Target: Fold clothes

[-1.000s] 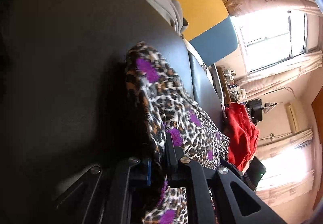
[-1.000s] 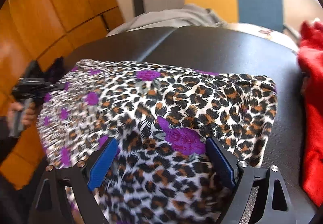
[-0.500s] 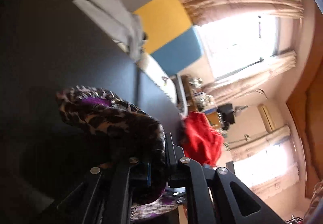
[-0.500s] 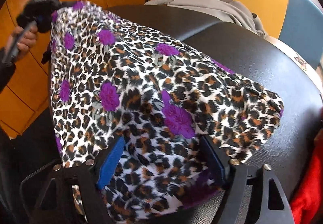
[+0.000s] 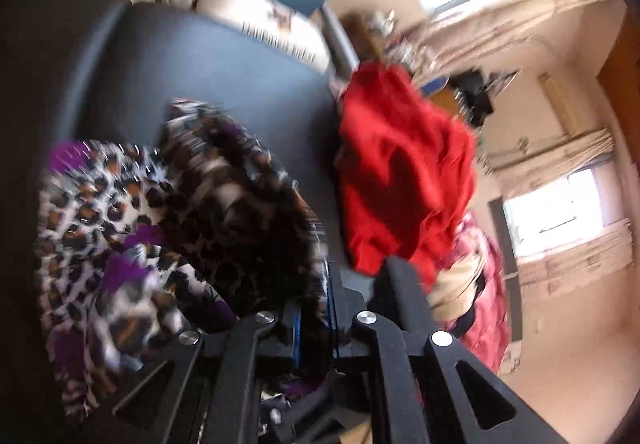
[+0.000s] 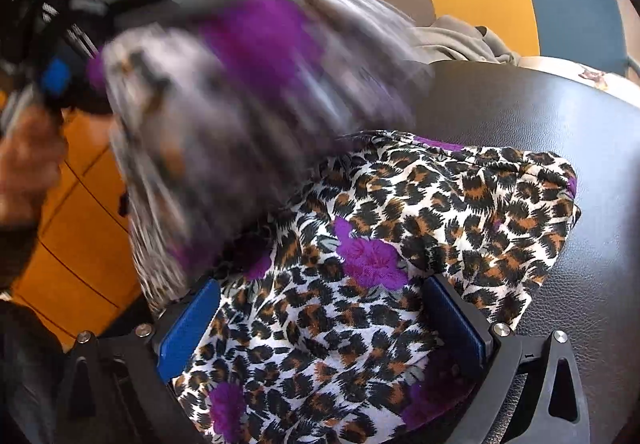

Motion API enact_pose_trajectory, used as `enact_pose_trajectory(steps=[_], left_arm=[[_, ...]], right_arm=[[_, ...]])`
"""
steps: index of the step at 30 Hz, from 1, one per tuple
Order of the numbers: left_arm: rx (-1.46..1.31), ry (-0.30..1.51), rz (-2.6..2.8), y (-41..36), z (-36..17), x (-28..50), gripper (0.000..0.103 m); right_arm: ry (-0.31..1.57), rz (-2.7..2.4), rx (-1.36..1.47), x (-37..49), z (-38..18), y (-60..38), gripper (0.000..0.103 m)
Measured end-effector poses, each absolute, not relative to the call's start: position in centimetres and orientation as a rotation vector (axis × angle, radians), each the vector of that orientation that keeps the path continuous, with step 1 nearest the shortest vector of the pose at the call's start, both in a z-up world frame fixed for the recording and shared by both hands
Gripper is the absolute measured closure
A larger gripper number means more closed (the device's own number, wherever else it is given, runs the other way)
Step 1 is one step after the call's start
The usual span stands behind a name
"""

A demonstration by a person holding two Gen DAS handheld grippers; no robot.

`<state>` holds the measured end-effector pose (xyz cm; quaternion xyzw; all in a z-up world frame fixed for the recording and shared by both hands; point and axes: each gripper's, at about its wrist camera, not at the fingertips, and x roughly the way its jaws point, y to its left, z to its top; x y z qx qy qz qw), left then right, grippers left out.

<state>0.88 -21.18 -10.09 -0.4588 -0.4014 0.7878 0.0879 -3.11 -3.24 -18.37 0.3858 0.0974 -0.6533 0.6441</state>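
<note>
left gripper (image 5: 316, 308), clamped on leopard garment (image 6: 380, 264), swung its edge over toward frame centre. right gripper (image 6: 320, 328) jaws just widened, unclamped, cloth between; fold halfway.

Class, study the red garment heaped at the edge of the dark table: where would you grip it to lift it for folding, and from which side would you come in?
Grip the raised ridge at the top of the red garment, coming down from above on the dark table side. It lies crumpled with no visible hem or corner, so an upstanding fold likely gives the pads the best hold.
</note>
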Motion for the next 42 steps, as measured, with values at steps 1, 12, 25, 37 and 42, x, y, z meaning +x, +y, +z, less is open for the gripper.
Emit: enact_pose_trajectory(steps=[1,12,25,37,42], left_arm=[[-1.401,-1.211,2.323,-20.8,-11.0,0.2,0.095],[-1.532,-1.317,2.153,-20.7,-10.9,0.2,0.077],[-1.248,-1.47,2.401,-31.9,-7.3,12.0,0.07],[-1.188,-1.617,2.405,-33.7,-13.4,18.9,0.069],[-1.183,-1.556,2.386,-32.7,-13.8,18.3,0.069]], right_arm=[[0.221,-1.488,0.876,-3.0,-18.4,-3.3,0.0],[0.287,-1.524,0.866,-2.8,-15.3,-0.8,0.001],[0.297,-1.533,0.805,-0.3,-10.1,1.9,0.006],[0.403,-1.385,1.051,-2.2,-13.6,-10.6,0.081],[0.409,-1.399,0.971,0.8,-12.1,-5.4,0.09]])
